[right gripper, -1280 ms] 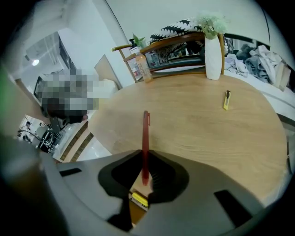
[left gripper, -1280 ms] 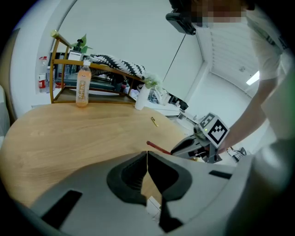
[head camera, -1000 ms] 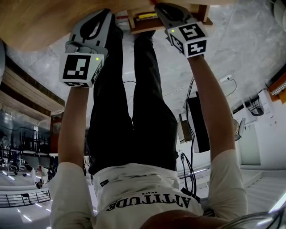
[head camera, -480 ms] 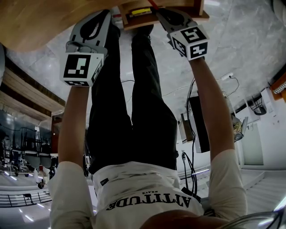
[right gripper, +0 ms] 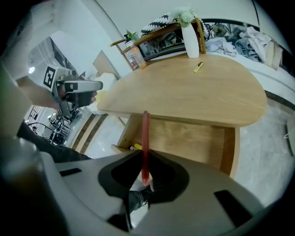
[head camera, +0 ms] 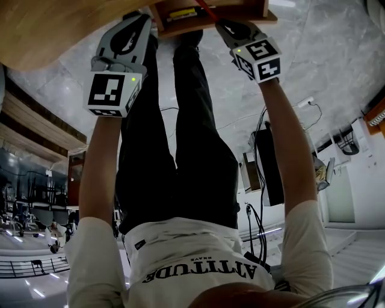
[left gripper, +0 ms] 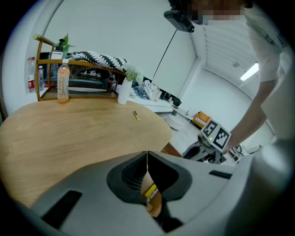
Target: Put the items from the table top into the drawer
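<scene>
Right gripper has shifted — its red pen now shows over the drawer.

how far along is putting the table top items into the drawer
Done: the wooden drawer is open and a small yellow item already lies inside. In hand: the right gripper is shut on a thin red pen over the drawer; the left gripper is shut, empty. Left: a small yellow stick on the round wooden table.

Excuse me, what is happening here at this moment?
A person works with two handheld grippers. The right gripper is shut on a red pen, pointing toward the open drawer under the wooden table. The left gripper is shut and empty. A small yellow item lies on the table top.
</scene>
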`<state>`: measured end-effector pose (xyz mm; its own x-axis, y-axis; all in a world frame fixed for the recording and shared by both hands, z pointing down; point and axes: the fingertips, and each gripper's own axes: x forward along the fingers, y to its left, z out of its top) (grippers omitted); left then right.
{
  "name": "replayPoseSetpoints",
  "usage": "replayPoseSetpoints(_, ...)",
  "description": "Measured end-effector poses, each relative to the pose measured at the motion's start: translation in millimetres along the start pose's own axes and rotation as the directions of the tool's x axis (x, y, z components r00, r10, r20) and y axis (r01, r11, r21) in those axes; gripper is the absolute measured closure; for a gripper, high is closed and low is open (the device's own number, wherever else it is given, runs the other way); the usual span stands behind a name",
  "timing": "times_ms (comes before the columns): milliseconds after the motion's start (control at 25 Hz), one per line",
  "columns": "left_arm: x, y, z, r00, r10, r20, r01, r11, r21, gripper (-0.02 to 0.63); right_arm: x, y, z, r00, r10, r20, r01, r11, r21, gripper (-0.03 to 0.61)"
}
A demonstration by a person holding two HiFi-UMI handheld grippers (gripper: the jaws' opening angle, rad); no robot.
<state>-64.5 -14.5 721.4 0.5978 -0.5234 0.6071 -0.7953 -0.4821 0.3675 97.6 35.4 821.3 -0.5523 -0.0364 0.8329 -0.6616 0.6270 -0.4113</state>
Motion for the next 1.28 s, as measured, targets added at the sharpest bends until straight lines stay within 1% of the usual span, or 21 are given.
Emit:
replayPoseSetpoints(160, 2.9, -2.9, -1.8, 1.000, -0.003, -0.006, 0.002, 1.000, -0.002, 0.592, 8.9, -5.4, -18.0, 0.996, 0.007, -0.087, -0.010, 0.999, -0.030, 0.517)
replayPoseSetpoints(240, 2.8, -2.8, -4.1, 1.000, -0.001, -0.009, 0.001, 1.000, -0.004, 0.592, 13.7, -8.2, -20.1, 0.994, 0.005, -0.113, -0.010, 0.999, -0.048, 0.517)
replayPoseSetpoints(520, 1.3, 2.1, -5.8, 1.000, 0.000, -0.014, -0.001, 1.000, -0.010, 0.592, 34.4, -27.8, -4.2, 0.993, -0.018, -0.119, 0.015, 1.000, -0.027, 0.515)
replayPoseSetpoints(680, -0.6, 10.1, -7.0, 1.000, -0.005, -0.024, 0.005, 1.000, 0.003, 0.592, 48.1, -25.3, 6.4, 0.992, -0.011, -0.124, 0.008, 1.000, -0.021, 0.515)
replayPoseSetpoints(840, -4.5, 25.6, -12.1, 0.999, 0.007, -0.033, -0.007, 1.000, -0.013, 0.592, 63.2, -21.0, 16.7, 0.992, -0.024, -0.125, 0.023, 1.000, -0.005, 0.515)
replayPoseSetpoints(1000, -11.2, 40.9, -16.6, 0.999, 0.020, -0.037, -0.021, 0.999, -0.029, 0.592, 82.2, -22.7, 17.7, 0.982, -0.054, -0.182, 0.062, 0.997, 0.039, 0.515)
replayPoseSetpoints(1080, -13.4, 46.8, -19.0, 0.999, 0.018, -0.040, -0.019, 0.999, -0.027, 0.592, 90.4, -29.0, 16.5, 0.975, -0.091, -0.203, 0.106, 0.992, 0.062, 0.514)
replayPoseSetpoints(1160, -17.6, 52.7, -20.4, 0.999, 0.014, -0.043, -0.015, 1.000, -0.026, 0.592, 92.5, -34.2, 20.7, 0.972, -0.134, -0.194, 0.153, 0.984, 0.087, 0.510)
replayPoseSetpoints(1200, -20.7, 55.7, -19.8, 0.999, 0.012, -0.045, -0.013, 1.000, -0.026, 0.592, 91.3, -34.7, 24.2, 0.971, -0.148, -0.185, 0.169, 0.981, 0.099, 0.494)
replayPoseSetpoints(1280, -26.7, 61.1, -15.8, 0.999, 0.006, -0.045, -0.007, 1.000, -0.022, 0.592, 86.1, -32.3, 31.3, 0.972, -0.166, -0.168, 0.186, 0.976, 0.115, 0.436)
